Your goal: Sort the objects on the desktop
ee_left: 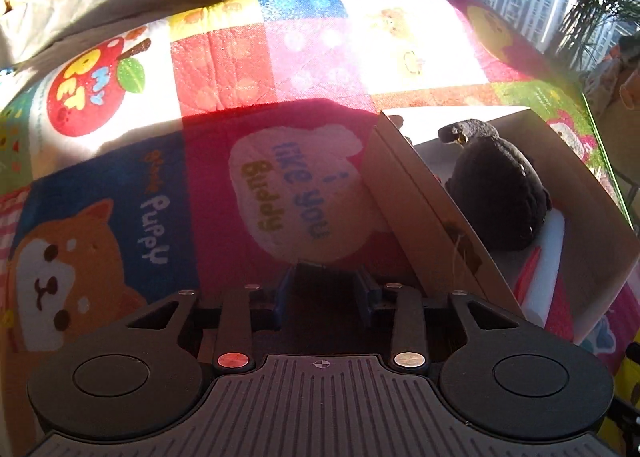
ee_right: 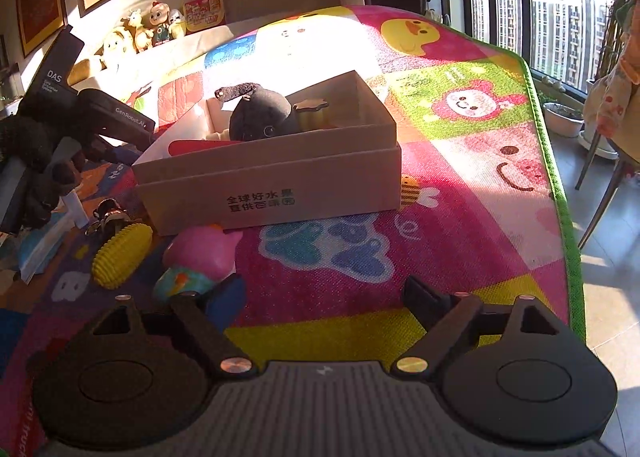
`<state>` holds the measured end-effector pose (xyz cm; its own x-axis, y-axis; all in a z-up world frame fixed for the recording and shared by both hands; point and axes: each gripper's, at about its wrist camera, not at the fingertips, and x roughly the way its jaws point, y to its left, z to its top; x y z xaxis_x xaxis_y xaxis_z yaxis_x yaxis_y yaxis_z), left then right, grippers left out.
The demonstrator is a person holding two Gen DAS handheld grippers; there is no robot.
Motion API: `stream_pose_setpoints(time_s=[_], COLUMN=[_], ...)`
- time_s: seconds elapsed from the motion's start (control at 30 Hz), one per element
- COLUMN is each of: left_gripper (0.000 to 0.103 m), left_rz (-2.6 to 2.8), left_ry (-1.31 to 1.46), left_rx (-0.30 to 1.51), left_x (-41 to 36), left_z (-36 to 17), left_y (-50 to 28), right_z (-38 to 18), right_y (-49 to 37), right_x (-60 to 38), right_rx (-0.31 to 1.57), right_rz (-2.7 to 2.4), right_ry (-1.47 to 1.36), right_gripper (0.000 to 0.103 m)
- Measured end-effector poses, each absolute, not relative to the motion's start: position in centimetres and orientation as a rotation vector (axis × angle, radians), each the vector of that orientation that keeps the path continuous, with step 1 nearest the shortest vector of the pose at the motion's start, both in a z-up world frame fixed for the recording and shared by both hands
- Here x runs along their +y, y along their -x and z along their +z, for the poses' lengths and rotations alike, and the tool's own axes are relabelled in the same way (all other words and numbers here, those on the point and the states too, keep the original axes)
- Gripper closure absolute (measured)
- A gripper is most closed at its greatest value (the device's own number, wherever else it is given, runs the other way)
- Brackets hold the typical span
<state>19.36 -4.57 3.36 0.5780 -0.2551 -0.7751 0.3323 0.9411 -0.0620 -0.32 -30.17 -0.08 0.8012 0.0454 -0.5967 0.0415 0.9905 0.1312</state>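
Right wrist view: the right gripper, jaws spread and empty, has the pink toy just ahead to its left, long axis slanting toward the cardboard box. Left gripper, clenched on nothing, is farther.

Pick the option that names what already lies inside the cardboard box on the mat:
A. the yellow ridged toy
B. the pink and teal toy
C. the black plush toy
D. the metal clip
C: the black plush toy sits inside the cardboard box, while the yellow ridged toy lies outside it on the mat.
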Motion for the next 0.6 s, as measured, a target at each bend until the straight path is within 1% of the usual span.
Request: stream_pose_setpoints(time_s=[0.03, 0.13, 0.2, 0.23, 0.27, 0.33, 0.47, 0.6], left_gripper=[0.085, 0.085, 0.081, 0.076, 0.068, 0.062, 0.059, 0.057], left_rz=[-0.354, -0.384, -0.388, -0.382, -0.379, -0.386, -0.431, -0.555], left_ry=[-0.116, -0.129, -0.118, -0.104, -0.087, -0.087, -0.274, -0.334], left_rx=[0.898, 0.914, 0.889, 0.874, 0.854, 0.799, 0.68, 0.693], left_x=[-4.2, -2.3, -1.1, -0.5, -0.1, 0.1, -2.5, -4.8], left_z=[3.3, 3.4, 4.0, 4.4, 4.9, 5.5, 4.9, 3.2], left_y=[-18.2, -14.6, -12.6, -12.1, -11.7, -11.4, -11.3, -12.4], right_z=[0.0, 0.0, 0.1, 0.1, 0.0, 0.0, 0.0, 0.0], right_y=[0.4, 0.5, 0.6, 0.6, 0.6, 0.5, 0.6, 0.5], right_x=[-30.2, -30.2, -30.2, -30.2, -30.2, -30.1, -30.1, -30.1], right_rx=[0.638, 0.629, 0.626, 0.626, 0.627, 0.634, 0.634, 0.636], right_rz=[0.001, 0.0, -0.002, -0.002, -0.002, -0.002, -0.019, -0.025], right_ry=[-0.143, -0.144, -0.143, -0.143, -0.142, -0.139, -0.135, -0.137], right_gripper=[0.015, 0.014, 0.014, 0.013, 0.013, 0.013, 0.013, 0.011])
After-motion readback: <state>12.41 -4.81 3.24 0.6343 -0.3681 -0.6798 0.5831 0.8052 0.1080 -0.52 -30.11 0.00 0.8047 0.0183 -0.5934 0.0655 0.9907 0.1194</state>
